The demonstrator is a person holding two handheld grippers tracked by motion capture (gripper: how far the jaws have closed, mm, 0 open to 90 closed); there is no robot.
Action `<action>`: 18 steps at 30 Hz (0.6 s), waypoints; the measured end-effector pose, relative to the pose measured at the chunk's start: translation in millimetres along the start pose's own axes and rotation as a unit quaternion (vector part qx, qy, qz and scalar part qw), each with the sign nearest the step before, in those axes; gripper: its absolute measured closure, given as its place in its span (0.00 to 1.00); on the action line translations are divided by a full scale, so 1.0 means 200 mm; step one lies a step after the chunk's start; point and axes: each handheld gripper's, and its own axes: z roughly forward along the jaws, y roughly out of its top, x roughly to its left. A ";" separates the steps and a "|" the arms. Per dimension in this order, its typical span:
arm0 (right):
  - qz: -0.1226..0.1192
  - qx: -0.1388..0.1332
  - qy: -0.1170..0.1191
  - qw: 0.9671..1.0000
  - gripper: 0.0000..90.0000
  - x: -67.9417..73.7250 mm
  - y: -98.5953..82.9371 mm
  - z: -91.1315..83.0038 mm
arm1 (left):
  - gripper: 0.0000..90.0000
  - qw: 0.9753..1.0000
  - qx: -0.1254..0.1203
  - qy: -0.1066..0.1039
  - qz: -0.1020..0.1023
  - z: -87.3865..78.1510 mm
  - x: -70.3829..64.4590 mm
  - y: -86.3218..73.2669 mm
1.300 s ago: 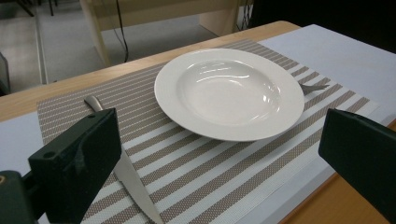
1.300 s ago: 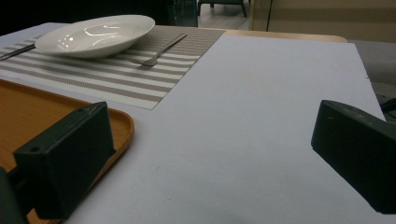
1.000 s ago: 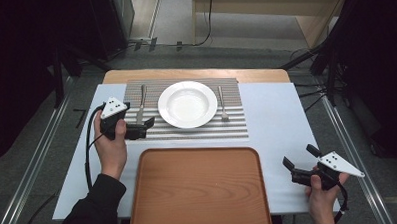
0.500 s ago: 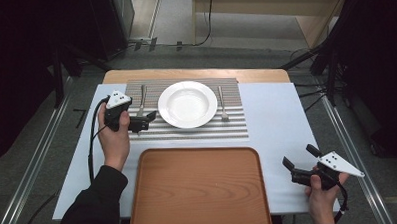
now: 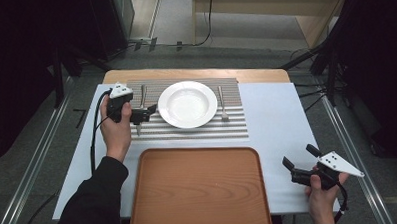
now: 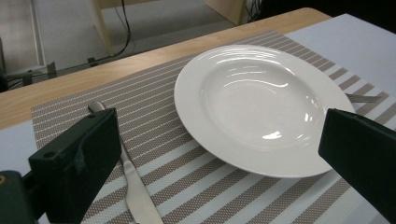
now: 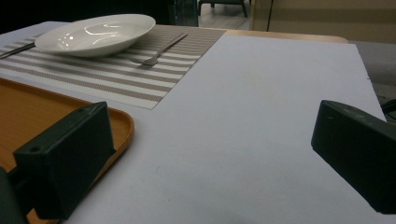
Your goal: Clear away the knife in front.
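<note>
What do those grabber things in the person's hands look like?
Each is a black handheld tool with two blocky black jaws. The left gripper and the right gripper both carry a grey three-cornered plate with small dark dots on top, and a black cable trails from each. The person wears a black sleeve on the left arm.

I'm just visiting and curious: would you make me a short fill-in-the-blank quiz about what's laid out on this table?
1. The white plate rests on a ____ placemat.
2. The fork lies on the plate's ____ side in the high view.
3. The wooden tray carries ____.
4. The left hand-held gripper has its jaws ____, near the knife and the plate.

Missing words: striped; right; nothing; open
</note>
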 end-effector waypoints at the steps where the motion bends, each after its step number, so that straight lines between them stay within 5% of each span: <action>1: 0.000 0.000 0.000 1.000 0.00 0.00 0.00 0.00 | 0.00 1.000 0.003 0.003 -0.003 0.01 0.01 0.00; 13: 0.002 -0.001 -0.001 1.000 0.00 0.00 0.00 0.00 | 0.04 0.998 0.033 0.025 -0.036 0.10 0.13 0.03; 15: 0.002 -0.001 -0.001 1.000 0.00 0.00 0.00 0.00 | 0.17 0.998 0.042 0.008 -0.050 0.12 0.16 0.03; 18: 0.000 -0.001 0.000 1.000 0.00 0.00 0.00 0.00 | 0.16 0.996 0.062 -0.010 -0.068 0.16 0.19 0.04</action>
